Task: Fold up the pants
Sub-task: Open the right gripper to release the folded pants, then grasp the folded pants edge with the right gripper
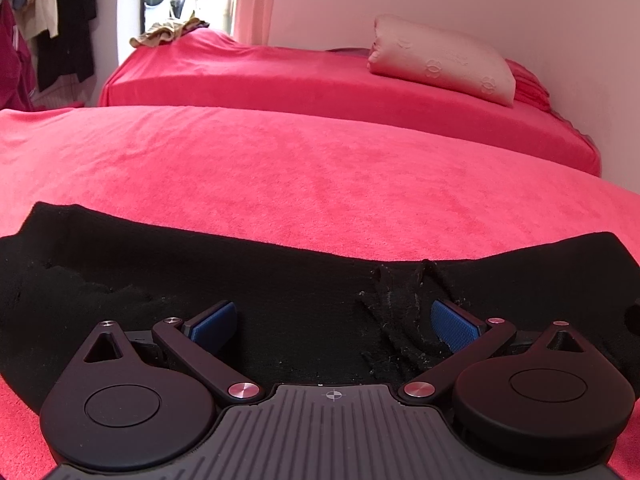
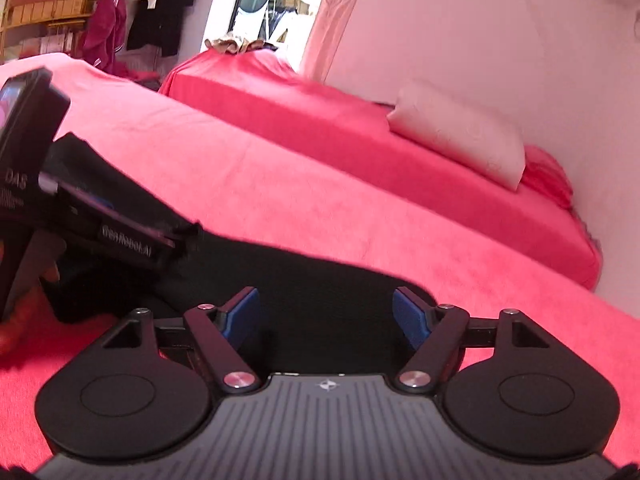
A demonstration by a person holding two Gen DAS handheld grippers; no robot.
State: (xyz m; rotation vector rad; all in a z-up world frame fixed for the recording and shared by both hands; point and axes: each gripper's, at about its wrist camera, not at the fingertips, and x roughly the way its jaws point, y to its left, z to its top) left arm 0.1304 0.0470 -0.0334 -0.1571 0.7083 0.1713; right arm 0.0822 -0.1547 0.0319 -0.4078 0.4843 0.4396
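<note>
Black pants (image 1: pixel 260 280) lie flat on the red bed cover (image 1: pixel 300 168), spread left to right across the near part of the left wrist view. A drawstring (image 1: pixel 404 320) lies bunched on them near the right blue pad. My left gripper (image 1: pixel 334 324) is open just above the pants, holding nothing. In the right wrist view the pants (image 2: pixel 320 280) lie under my right gripper (image 2: pixel 326 318), which is open and empty over their right end. The left gripper's body (image 2: pixel 80 208) shows at the left of that view.
A second bed with a red cover (image 1: pixel 320 80) lies beyond, with a beige pillow (image 1: pixel 440 60) against the white wall. A tan cloth (image 1: pixel 168 32) sits at its far end. Clothes (image 1: pixel 60 20) hang at the far left, by a doorway.
</note>
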